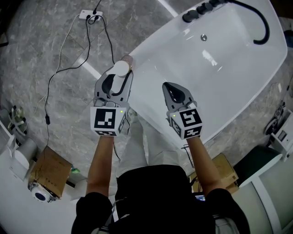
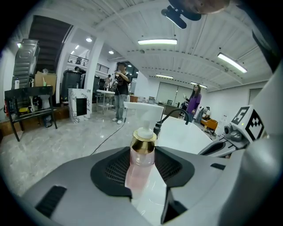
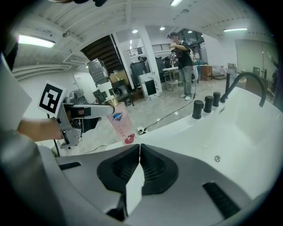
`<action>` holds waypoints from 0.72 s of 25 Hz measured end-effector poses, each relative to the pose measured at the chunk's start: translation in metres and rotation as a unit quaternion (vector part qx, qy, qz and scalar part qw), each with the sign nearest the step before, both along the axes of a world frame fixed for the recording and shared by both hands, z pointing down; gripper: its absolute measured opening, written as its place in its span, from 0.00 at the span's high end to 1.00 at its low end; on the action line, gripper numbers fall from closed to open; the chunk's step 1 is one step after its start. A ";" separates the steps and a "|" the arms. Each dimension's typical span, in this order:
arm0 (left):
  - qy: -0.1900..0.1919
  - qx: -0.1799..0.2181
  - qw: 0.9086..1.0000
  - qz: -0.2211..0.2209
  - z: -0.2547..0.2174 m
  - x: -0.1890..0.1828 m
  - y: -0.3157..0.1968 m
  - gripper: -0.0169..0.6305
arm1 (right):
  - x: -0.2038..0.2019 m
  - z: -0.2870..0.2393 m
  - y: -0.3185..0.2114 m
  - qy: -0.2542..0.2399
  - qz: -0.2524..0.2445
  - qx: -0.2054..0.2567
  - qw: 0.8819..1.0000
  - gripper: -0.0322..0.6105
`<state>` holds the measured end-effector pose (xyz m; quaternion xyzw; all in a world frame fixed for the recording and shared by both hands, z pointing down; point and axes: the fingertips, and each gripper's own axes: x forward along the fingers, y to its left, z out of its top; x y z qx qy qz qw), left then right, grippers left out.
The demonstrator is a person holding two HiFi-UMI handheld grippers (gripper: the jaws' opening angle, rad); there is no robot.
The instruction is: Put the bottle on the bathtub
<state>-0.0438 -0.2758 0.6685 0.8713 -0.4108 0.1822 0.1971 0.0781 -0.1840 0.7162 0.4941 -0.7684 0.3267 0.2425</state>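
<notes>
A pink pump bottle [image 1: 122, 68] with a gold collar and a white pump head sits between the jaws of my left gripper [image 1: 116, 83], which is shut on its body. In the left gripper view the bottle [image 2: 143, 142] stands upright between the pads of the left gripper [image 2: 141, 171]. It hangs tilted in the air by the near end of the white bathtub [image 1: 215, 87], seen from the right gripper view as the bottle [image 3: 120, 126] just above the rim [image 3: 177, 126]. My right gripper [image 1: 166, 86] hovers over the tub's near rim, and this right gripper [image 3: 139, 153] is shut and empty.
Black tap knobs [image 1: 201, 9] and a black spout [image 1: 262, 25] stand at the tub's far end. A power strip [image 1: 89, 16] with a cable lies on the marble floor. Cardboard boxes [image 1: 50, 172] sit near my feet. People [image 2: 121, 90] stand farther back in the room.
</notes>
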 end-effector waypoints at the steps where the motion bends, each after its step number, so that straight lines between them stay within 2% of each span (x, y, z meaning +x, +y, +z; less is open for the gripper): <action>1: 0.001 0.000 1.000 0.001 0.001 0.000 0.001 0.68 | -0.001 0.001 0.000 0.000 0.000 0.000 1.000 0.91; 18: 0.008 0.004 1.000 -0.002 0.005 0.000 0.008 0.67 | -0.012 -0.002 -0.002 0.000 0.000 0.004 1.000 0.91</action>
